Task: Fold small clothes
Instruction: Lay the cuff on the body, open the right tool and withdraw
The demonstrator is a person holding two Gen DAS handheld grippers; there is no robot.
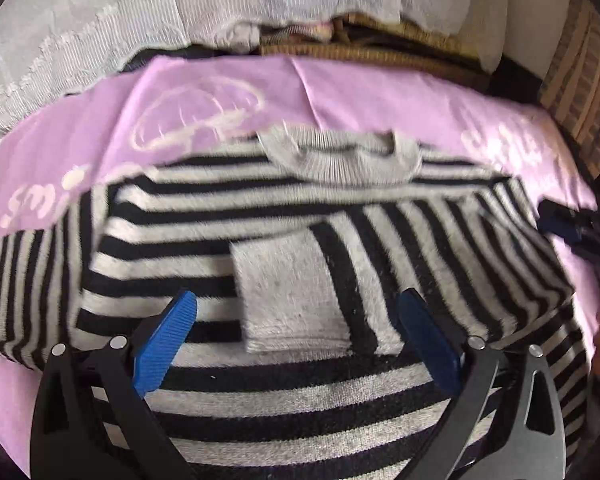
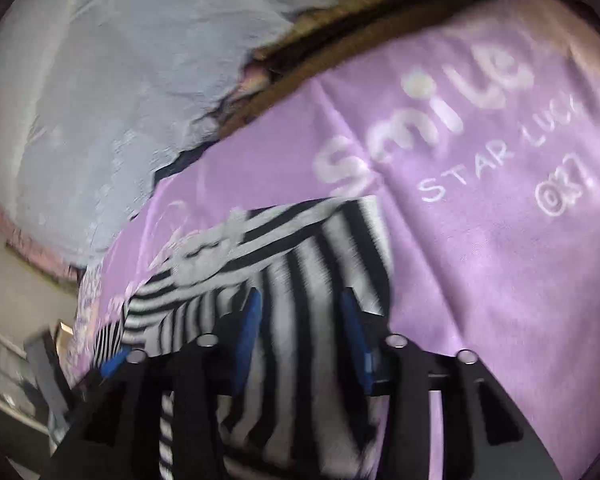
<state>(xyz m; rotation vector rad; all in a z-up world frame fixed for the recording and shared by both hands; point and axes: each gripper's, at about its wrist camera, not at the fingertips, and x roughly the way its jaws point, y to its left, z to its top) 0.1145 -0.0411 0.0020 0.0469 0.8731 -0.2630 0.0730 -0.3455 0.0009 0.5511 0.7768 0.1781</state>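
The left gripper, a black two-finger tong with ribbed blue pads, hangs with its fingers spread wide over the black-and-grey striped knitted sweater, nothing between them but the air above the knit. The right gripper, of the same make, also stands parted — its blue pads flank a band of the striped cloth without closing on it, though the right wrist view is blurred and whether they touch the fabric cannot be told. The sweater lies on the lilac bedsheet printed with white lettering, its plain grey ribbed collar at the far end from the left gripper. One sleeve is folded across the sweater's chest, so that its plain grey cuff rests near the middle of the body, just ahead of the left gripper's pads; the other sleeve trails off the sweater's left side onto the sheet. Beyond the collar, past the sheet's far edge, sits a brown woven wicker basket, and behind that hangs a pale white lace curtain. At the sweater's right edge in the left wrist view, a dark blue-tipped shape shows — the other tong, it seems.
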